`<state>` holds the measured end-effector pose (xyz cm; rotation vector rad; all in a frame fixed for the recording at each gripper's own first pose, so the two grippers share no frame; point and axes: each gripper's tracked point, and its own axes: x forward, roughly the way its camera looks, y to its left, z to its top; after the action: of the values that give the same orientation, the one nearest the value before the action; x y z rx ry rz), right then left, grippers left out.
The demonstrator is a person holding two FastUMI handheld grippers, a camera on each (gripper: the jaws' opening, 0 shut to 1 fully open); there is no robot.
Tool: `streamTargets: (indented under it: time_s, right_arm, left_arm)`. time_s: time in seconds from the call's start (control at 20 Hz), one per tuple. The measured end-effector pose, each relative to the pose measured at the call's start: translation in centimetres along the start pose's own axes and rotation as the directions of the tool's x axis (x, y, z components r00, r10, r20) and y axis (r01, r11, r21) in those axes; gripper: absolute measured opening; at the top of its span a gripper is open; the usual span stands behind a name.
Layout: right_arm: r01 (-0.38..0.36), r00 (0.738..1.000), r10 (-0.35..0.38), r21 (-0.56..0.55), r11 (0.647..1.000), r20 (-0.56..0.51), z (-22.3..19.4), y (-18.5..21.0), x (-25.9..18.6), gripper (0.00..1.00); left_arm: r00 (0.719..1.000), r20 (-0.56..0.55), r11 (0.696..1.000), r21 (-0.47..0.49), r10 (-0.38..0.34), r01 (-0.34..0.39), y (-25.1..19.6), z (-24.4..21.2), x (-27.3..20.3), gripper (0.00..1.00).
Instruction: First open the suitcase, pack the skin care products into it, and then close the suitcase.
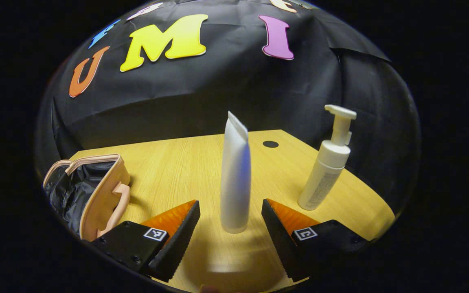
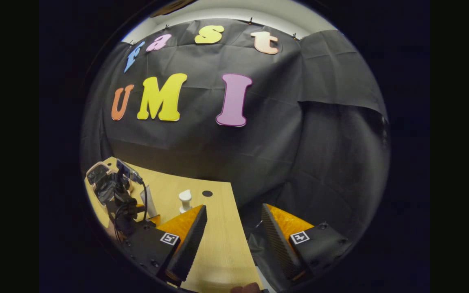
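**White tube upright between the spread left tongs**

Pale wood worktop [image 1: 177, 171] fills the lower half of the left gripper view. At the centre stands a white tube [image 1: 235, 179], its long axis vertical, cap end down on the wood and its flat crimped end pointing up, leaning a little to the right. The left tongs [image 1: 231, 221] are spread wide at the bottom of the frame, one finger on either side of the tube's base, neither touching it. To the right, near the worktop's edge, a white pump bottle [image 1: 326, 171] stands upright and slightly tilted, its nozzle pointing to the left of the frame. At the lower left lies the suitcase [image 1: 92, 191], a small beige case standing open, its dark lining showing and its handle facing the tongs.

In the right gripper view the right tongs [image 2: 233, 228] are also spread, holding nothing, poised over the worktop's right edge. At the lower left of that frame sit the left gripper, the suitcase, the tube and the pump bottle, all small.
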<state>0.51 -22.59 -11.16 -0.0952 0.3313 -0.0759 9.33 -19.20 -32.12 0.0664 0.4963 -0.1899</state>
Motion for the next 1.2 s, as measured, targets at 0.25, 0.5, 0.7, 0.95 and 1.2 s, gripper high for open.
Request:
streamTargets:
  time_s: [0.25, 0.5, 0.7, 0.95, 1.2]
  right_arm:
    - [-0.007, 1.0, 0.007, 0.013, 1.0, -0.009, -0.3, 0.1, 0.8, 0.8]
    - [-0.053, 0.998, 0.054, 0.006, 0.999, -0.025, -1.7, 1.4, 1.4, 0.8]
    - [-0.129, 0.99, 0.129, 0.008, 0.992, -0.052, -4.3, 4.1, 2.2, 0.81]
    - [-0.256, 0.96, 0.261, 0.063, 0.965, -0.097, -8.3, 10.0, 5.0, 0.8]
    - [-0.288, 0.936, 0.303, 0.1, 0.952, -0.18, -12.4, 13.2, 9.7, 0.8]
  left_arm:
    - [1.0, -0.026, 1.0, 0.026, -0.015, 0.016, -0.3, -1.4, 1.4, 0.85]
    - [0.998, -0.034, 0.999, 0.018, -0.049, 0.049, -0.7, -1.1, 1.7, 0.48]
    - [0.997, -0.035, 0.998, -0.023, -0.066, 0.065, 0.1, -0.2, -0.2, 0.43]
    - [0.997, 0.006, 0.996, -0.044, -0.071, 0.072, 2.2, 3.3, -6.4, 0.41]
    - [0.997, 0.048, 0.995, -0.078, -0.058, 0.062, 4.0, 6.6, -12.7, 0.4]
